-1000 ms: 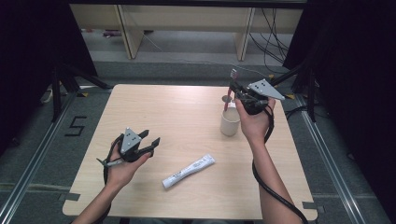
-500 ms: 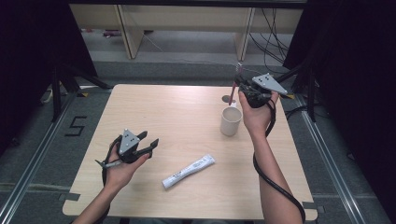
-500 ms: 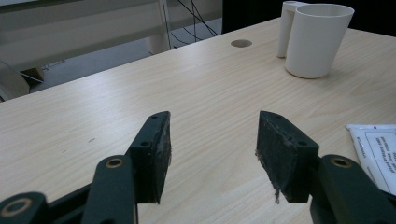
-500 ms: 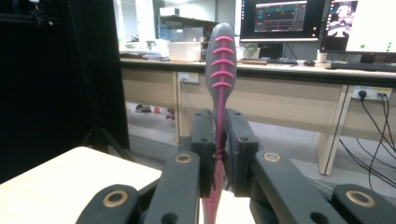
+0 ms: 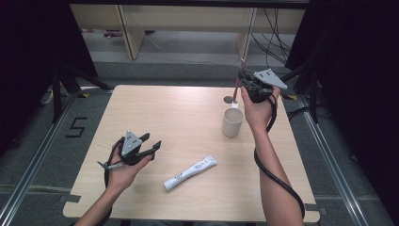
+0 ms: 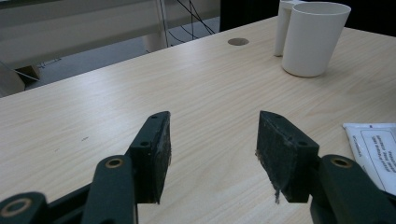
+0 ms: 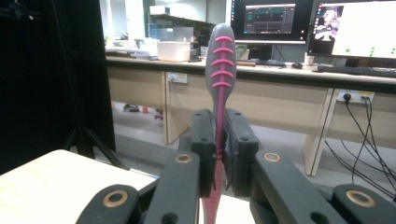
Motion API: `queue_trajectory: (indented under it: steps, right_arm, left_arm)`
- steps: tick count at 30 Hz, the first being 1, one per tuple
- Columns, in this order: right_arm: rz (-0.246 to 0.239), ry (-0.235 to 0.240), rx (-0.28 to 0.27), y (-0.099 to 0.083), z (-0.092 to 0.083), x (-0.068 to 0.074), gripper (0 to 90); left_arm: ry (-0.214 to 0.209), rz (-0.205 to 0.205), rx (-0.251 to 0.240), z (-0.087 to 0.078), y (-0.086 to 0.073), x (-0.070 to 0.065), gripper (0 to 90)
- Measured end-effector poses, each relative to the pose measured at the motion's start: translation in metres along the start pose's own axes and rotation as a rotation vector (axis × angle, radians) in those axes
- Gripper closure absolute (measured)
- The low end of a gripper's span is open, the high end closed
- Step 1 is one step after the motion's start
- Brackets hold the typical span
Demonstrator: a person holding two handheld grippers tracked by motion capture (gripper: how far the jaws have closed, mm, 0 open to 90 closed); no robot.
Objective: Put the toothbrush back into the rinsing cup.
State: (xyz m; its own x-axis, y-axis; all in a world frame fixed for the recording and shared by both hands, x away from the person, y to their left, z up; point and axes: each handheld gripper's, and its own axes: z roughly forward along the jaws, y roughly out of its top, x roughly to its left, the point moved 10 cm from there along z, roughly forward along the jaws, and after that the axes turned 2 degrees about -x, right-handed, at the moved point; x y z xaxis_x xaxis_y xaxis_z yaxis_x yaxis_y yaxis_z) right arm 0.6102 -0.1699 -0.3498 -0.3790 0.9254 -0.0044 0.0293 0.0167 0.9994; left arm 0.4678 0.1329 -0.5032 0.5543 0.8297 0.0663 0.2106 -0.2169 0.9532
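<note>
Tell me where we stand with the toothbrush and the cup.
Done: the right gripper is clamped on the toothbrush, lifted above the cup. In hand: carrying it. Left: the toothpaste tube lies untouched on the table; the left gripper is open, holding nothing.

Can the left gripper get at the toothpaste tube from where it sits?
Probably yes. The left gripper has its fingers open with nothing between them, and bare table separates it from the toothpaste tube lying close beside it.
</note>
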Motion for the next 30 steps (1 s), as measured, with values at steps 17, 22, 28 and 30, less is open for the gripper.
queue_trajectory:
  steps: [17,22,28,30]
  right_arm:
    - [-0.012,-0.034,0.027,-0.016,0.018,-0.012,84.0]
    - [0.012,-0.048,0.034,-0.021,0.020,-0.014,84.0]
    - [0.005,-0.055,0.044,-0.027,0.023,-0.019,84.0]
    - [0.001,-0.054,0.039,-0.029,0.025,-0.020,84.0]
  left_arm:
    - [-0.003,-0.002,0.003,0.000,-0.004,-0.002,44.7]
    - [-0.004,-0.004,0.003,0.001,-0.005,-0.002,44.7]
    - [-0.007,-0.002,0.006,0.001,-0.006,-0.003,44.7]
    - [-0.008,-0.001,0.008,0.001,-0.006,-0.003,44.7]
